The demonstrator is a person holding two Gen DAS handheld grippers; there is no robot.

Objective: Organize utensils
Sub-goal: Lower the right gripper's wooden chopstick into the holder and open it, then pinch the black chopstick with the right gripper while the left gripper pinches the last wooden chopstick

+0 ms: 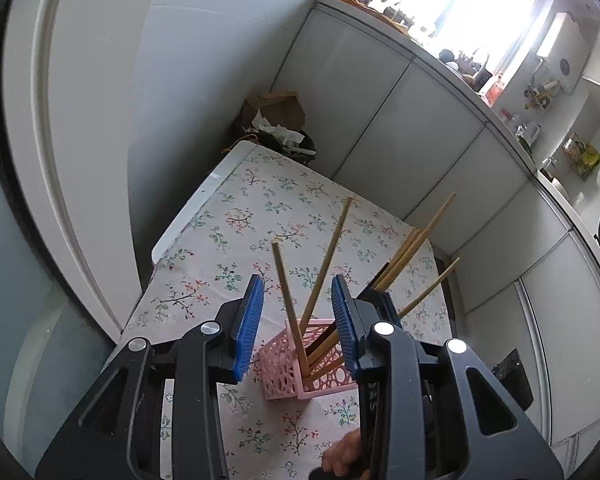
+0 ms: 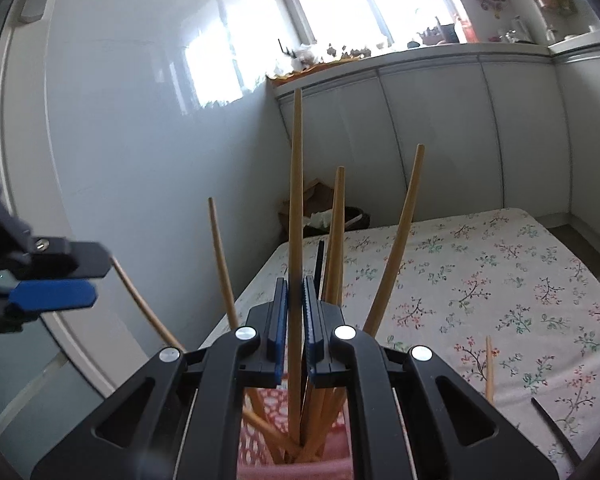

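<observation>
Pinching one wooden chopstick (image 2: 295, 208), the right gripper (image 2: 296, 320) hides the pink basket (image 1: 292, 364) beneath the released left gripper (image 1: 298, 320).

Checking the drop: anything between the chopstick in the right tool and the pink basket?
Nothing visible blocks it. The right tool is shut on the chopstick, whose lower end already sits inside the pink basket among the others. The left tool is open, off to the side.

The left gripper (image 1: 296, 320) hangs with its blue fingers (image 1: 249, 330) spread wide apart, while the right gripper (image 2: 295, 326) has fingers (image 2: 278, 330) nearly together, clamping a wooden chopstick (image 2: 296, 200).
</observation>
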